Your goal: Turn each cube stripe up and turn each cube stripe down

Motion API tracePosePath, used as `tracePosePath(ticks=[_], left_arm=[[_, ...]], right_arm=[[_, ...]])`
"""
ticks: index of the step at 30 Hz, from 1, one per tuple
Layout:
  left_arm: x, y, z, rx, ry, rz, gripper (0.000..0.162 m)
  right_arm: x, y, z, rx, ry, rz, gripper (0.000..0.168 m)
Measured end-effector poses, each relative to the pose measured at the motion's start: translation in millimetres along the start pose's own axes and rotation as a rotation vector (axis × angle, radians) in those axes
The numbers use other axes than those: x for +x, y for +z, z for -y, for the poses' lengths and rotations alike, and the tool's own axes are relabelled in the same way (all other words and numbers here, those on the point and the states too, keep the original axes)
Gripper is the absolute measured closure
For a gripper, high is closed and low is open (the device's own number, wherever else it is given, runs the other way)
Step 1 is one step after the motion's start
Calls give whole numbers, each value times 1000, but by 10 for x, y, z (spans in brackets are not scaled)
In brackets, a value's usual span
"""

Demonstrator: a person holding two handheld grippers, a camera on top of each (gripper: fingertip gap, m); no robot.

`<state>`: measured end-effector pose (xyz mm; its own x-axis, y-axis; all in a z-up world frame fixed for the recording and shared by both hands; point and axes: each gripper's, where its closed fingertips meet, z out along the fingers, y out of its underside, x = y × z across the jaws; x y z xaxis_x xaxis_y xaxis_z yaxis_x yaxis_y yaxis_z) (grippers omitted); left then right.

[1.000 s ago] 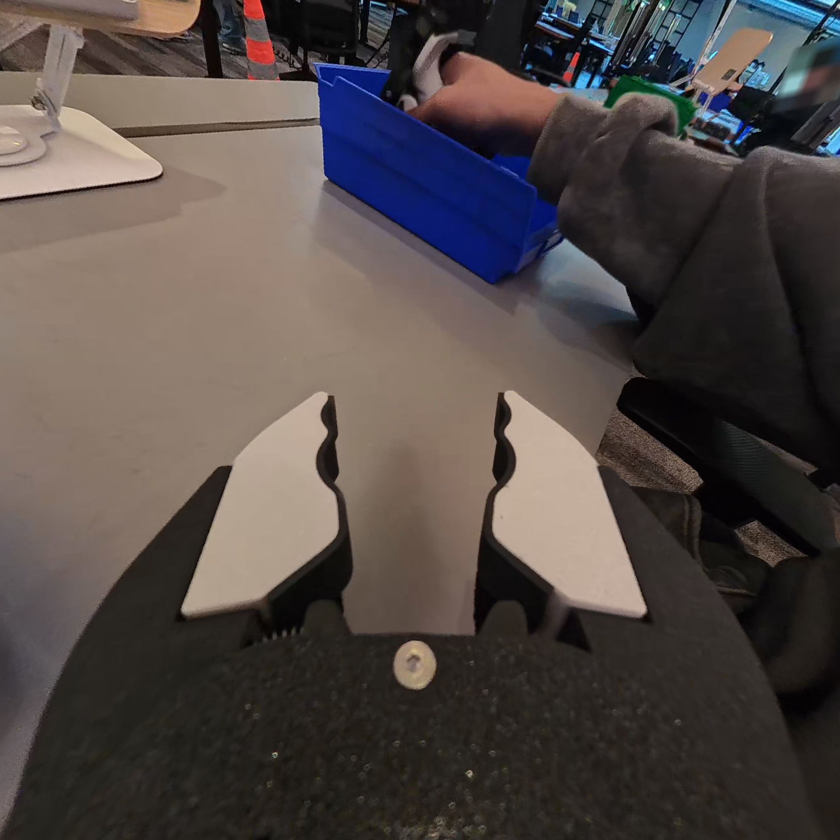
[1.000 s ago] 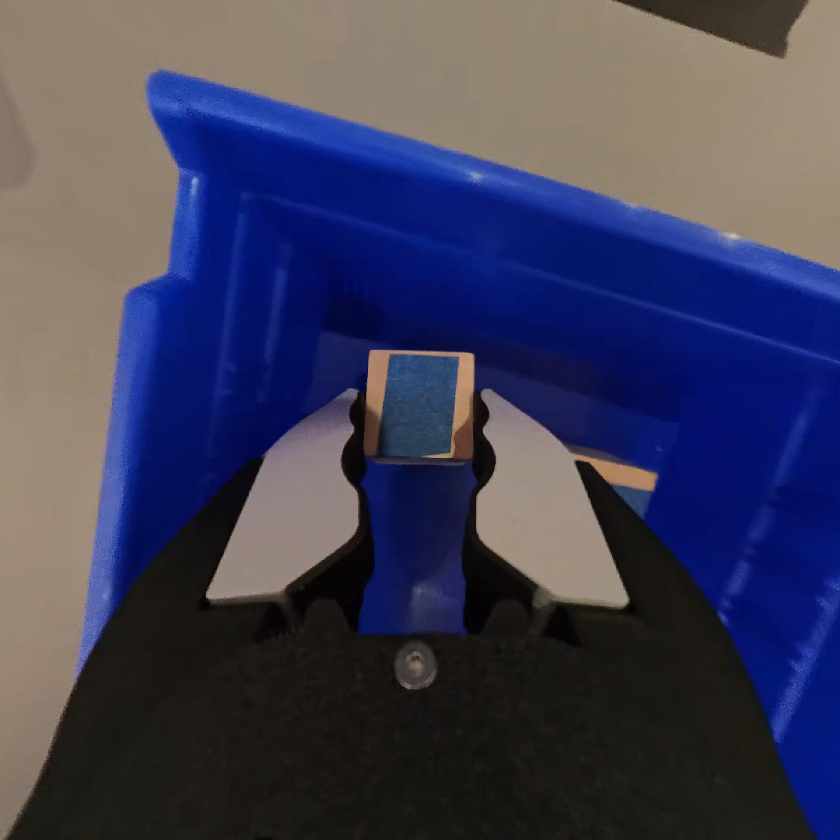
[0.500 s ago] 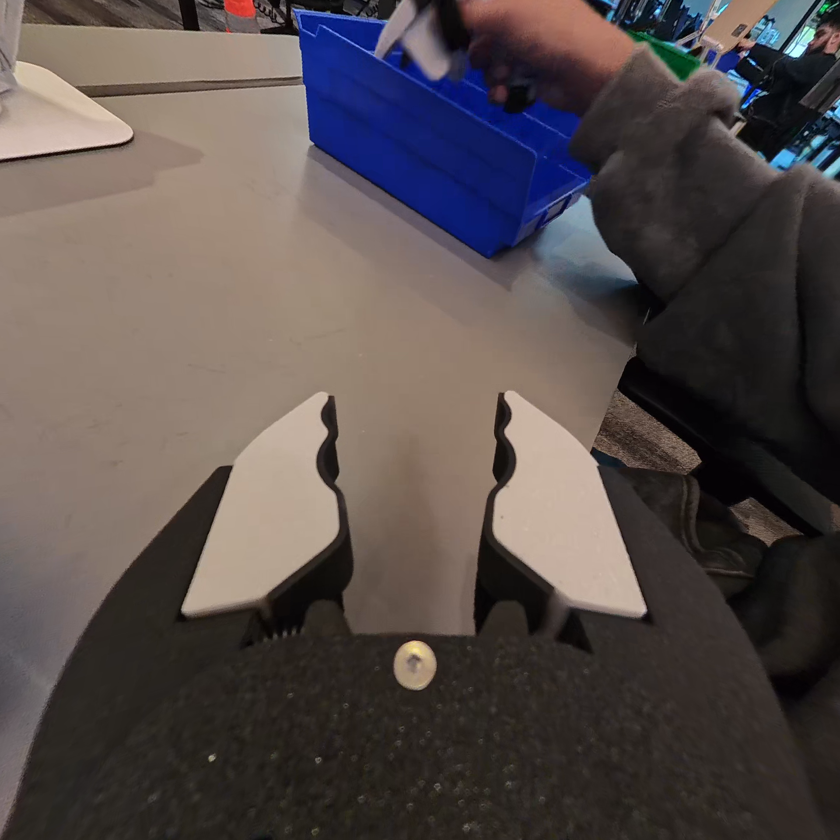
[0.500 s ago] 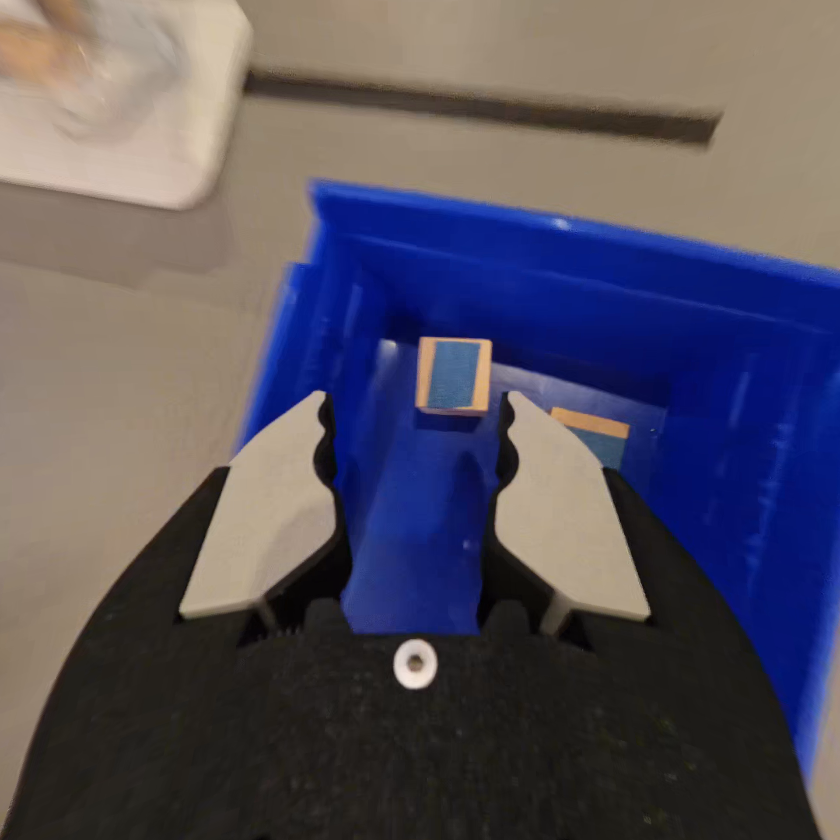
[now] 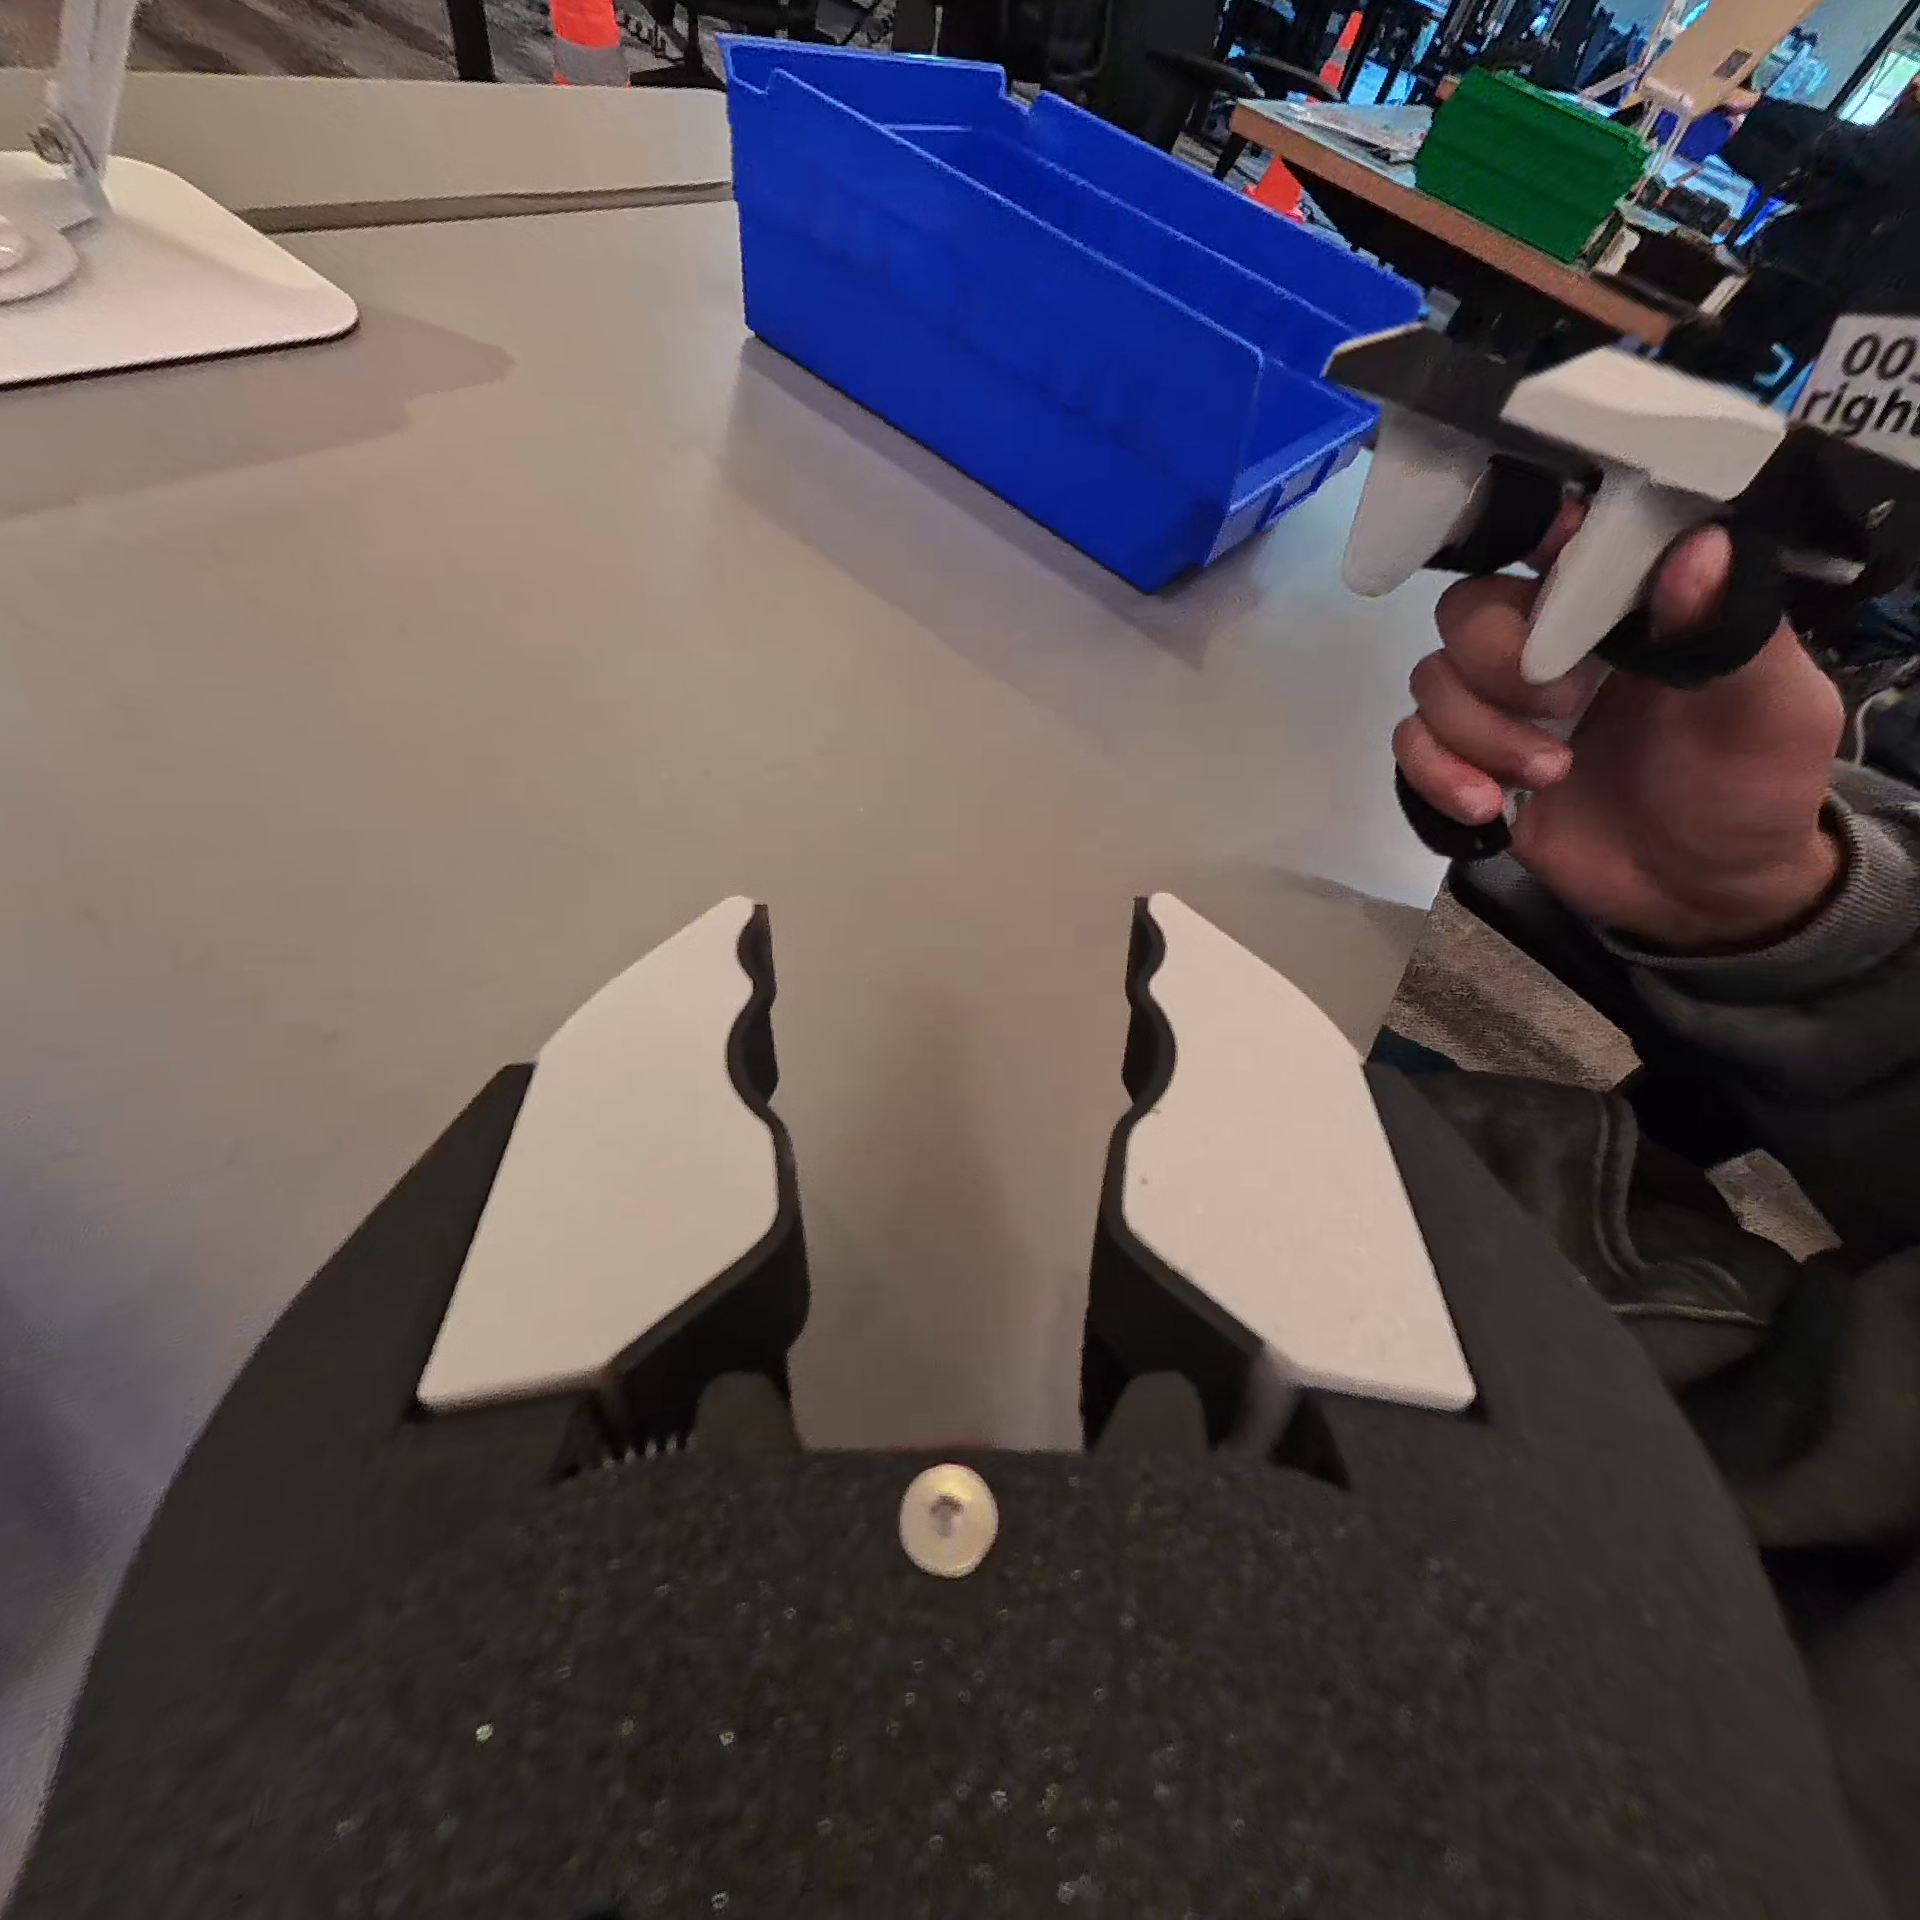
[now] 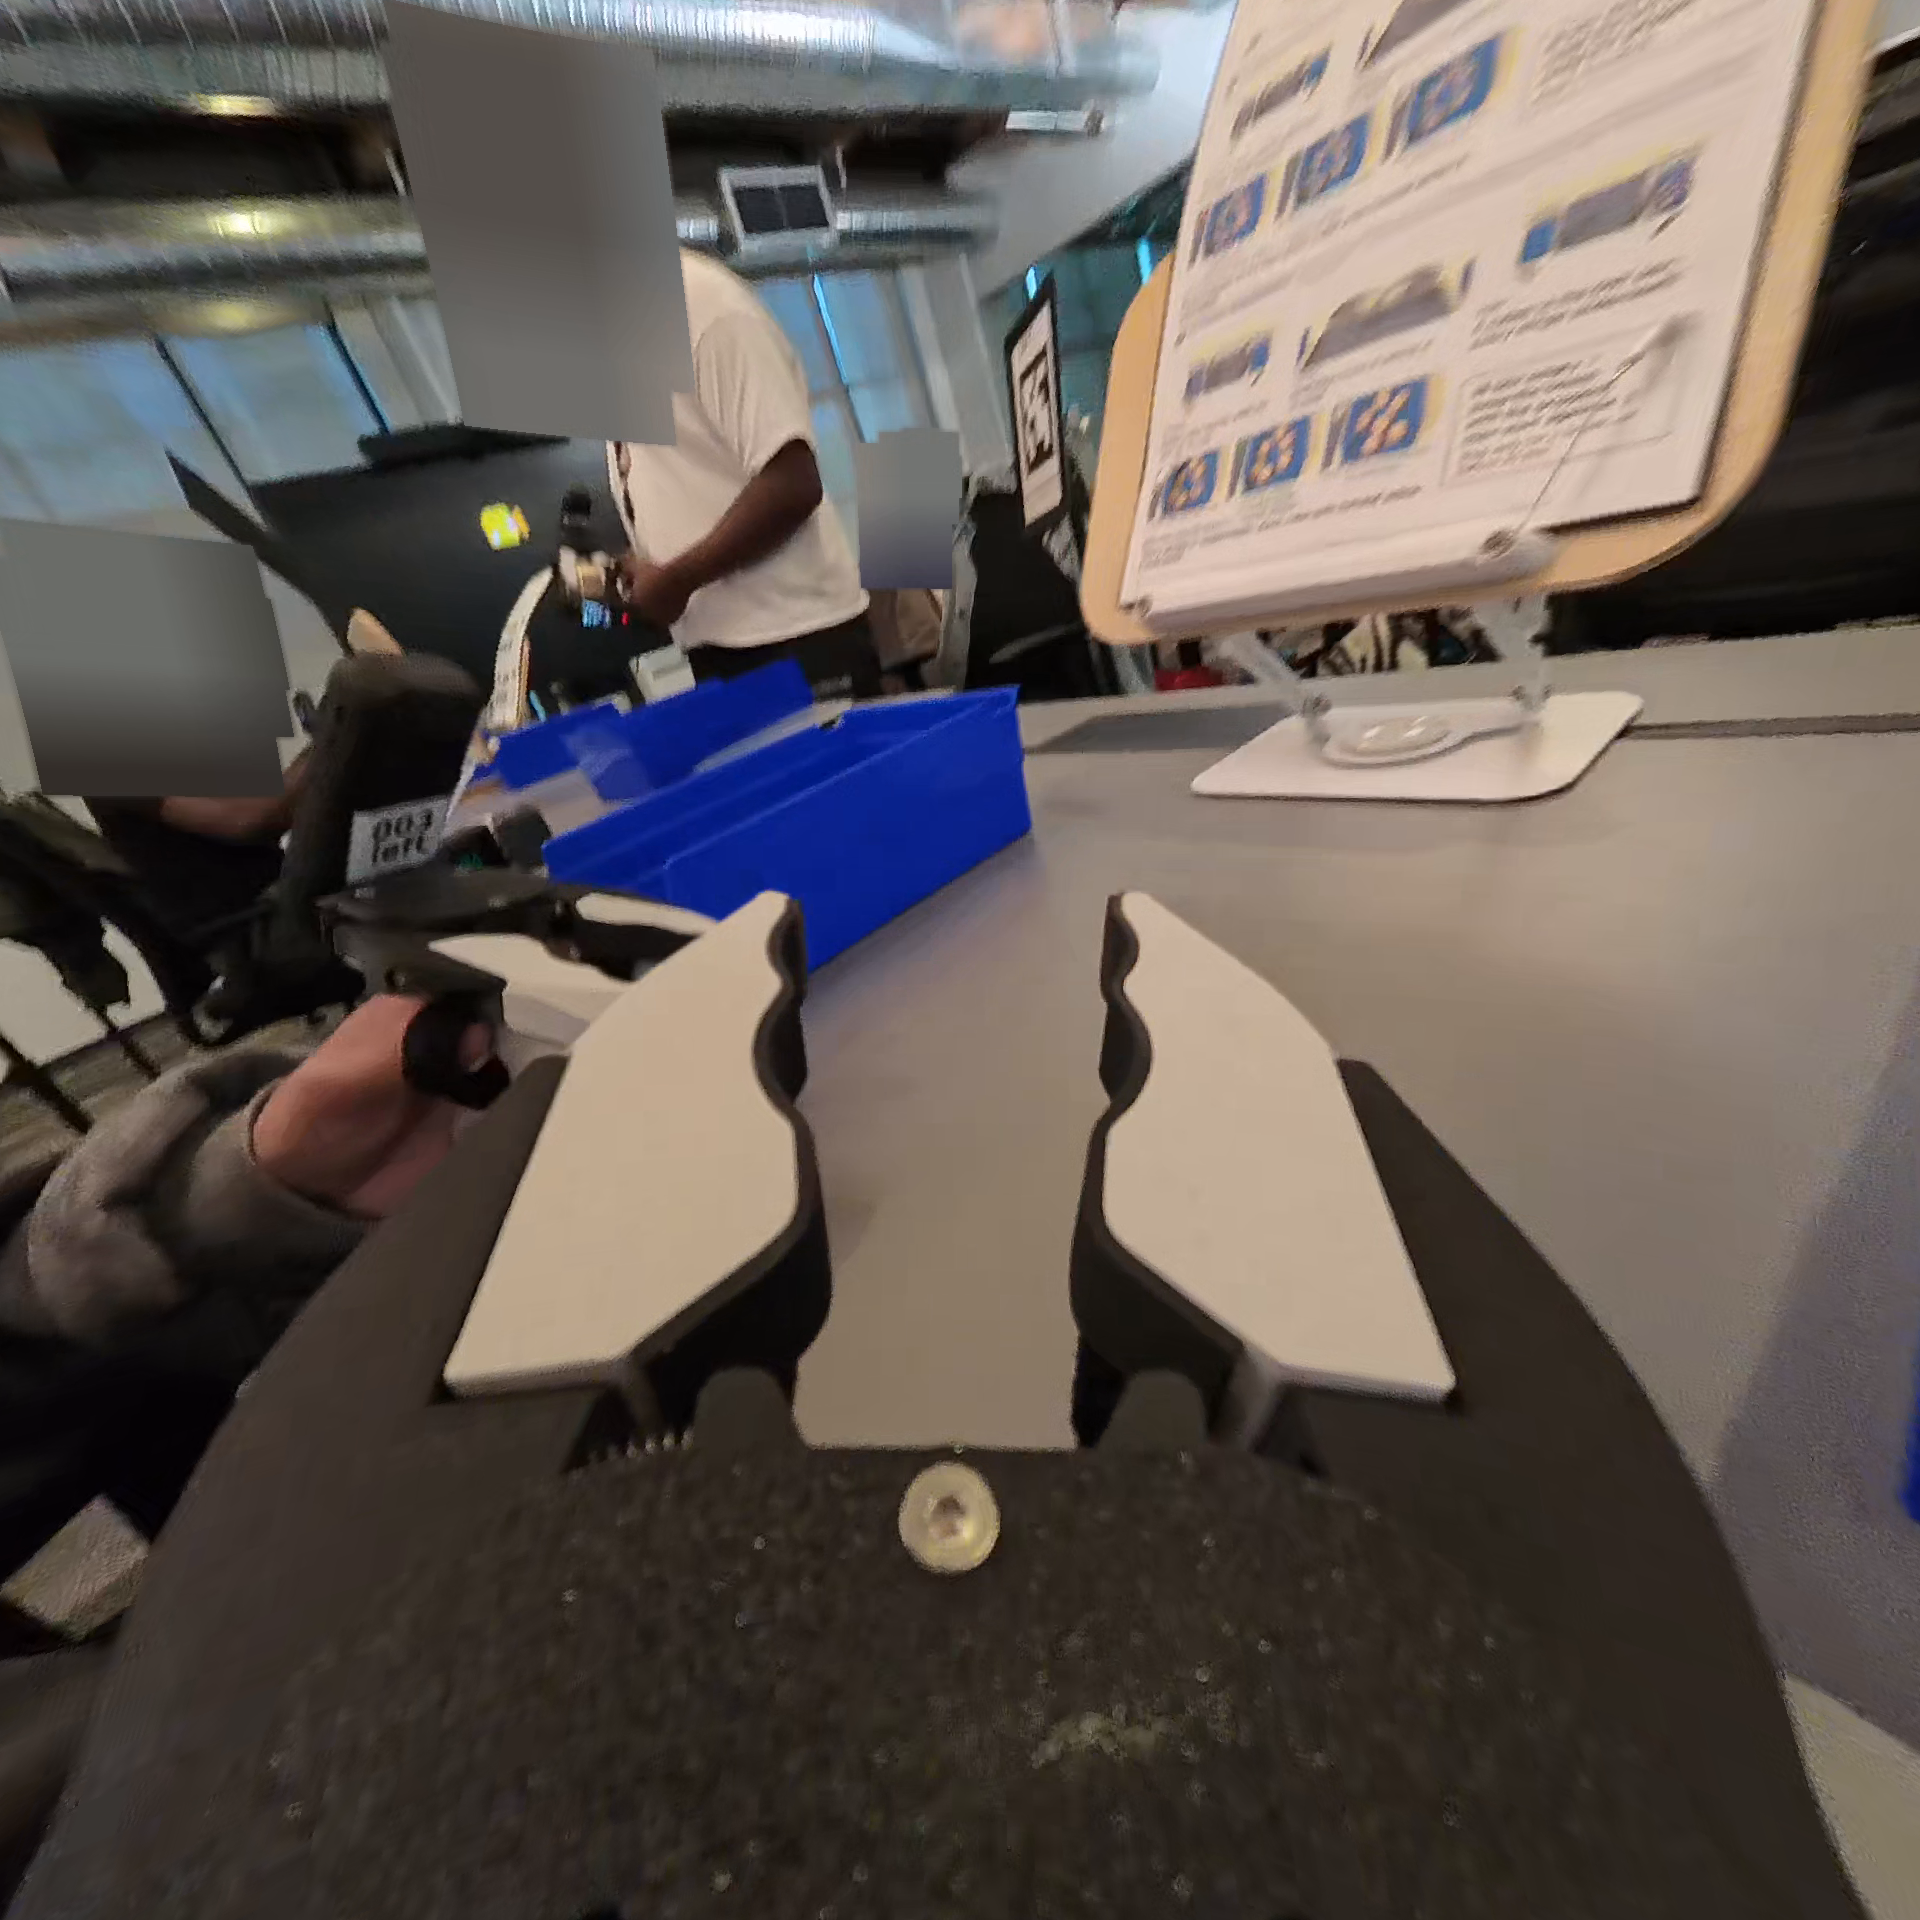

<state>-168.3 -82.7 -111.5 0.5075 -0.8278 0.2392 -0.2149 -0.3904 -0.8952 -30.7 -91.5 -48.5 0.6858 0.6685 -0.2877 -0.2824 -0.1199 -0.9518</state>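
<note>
Both grippers empty, fingers spread, held low over grey table (image 5: 416,727), away from blue bin (image 5: 997,343).
Left gripper (image 5: 951,914) sits near side of bin; right gripper (image 6: 951,914) off bin's open end, gripped by hand (image 5: 1642,769). Cubes not visible, bin inside hidden. White tags with print on each gripper; printed sheet on clipboard stand (image 6: 1434,312) beyond bin.

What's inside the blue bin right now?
Only the blue bin walls and part of its floor show; its near wall hides the rest. No cubes are visible. Both grippers are outside it.
</note>
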Motion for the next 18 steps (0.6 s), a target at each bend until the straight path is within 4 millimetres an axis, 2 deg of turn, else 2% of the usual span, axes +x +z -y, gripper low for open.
tracePosePath(ticks=[4, 6, 7, 8, 9, 11, 14, 16, 18], left_arm=[[18, 4, -16, -20, 29, 28, 98], [124, -86, 36, -62, -84, -4, 98], [208, -189, 147, -59, -130, -48, 100], [201, -335, 297, -41, -150, -48, 103], [98, -513, 460, -22, -150, -1, 102], [-301, -926, 734, -20, -139, 159, 100], [-1133, -1408, 874, -140, -215, 381, 97], [-1802, -1537, 829, -236, -297, 525, 98], [-2342, -1479, 625, -366, -414, 575, 98]], right_arm=[[-122, 66, -68, -46, -31, 49, 115], [-139, 49, -78, -49, -26, 51, 118], [-148, 43, -74, -49, -19, 54, 118], [-155, 39, -66, -55, -23, 59, 119], [-139, 31, -55, -64, -39, 49, 119], [-82, 2, -9, -59, -81, 19, 121], [-28, -7, -14, -58, -64, 14, 123], [-32, 15, -48, -67, 5, 40, 123], [-52, 43, -89, -79, 60, 69, 123]])
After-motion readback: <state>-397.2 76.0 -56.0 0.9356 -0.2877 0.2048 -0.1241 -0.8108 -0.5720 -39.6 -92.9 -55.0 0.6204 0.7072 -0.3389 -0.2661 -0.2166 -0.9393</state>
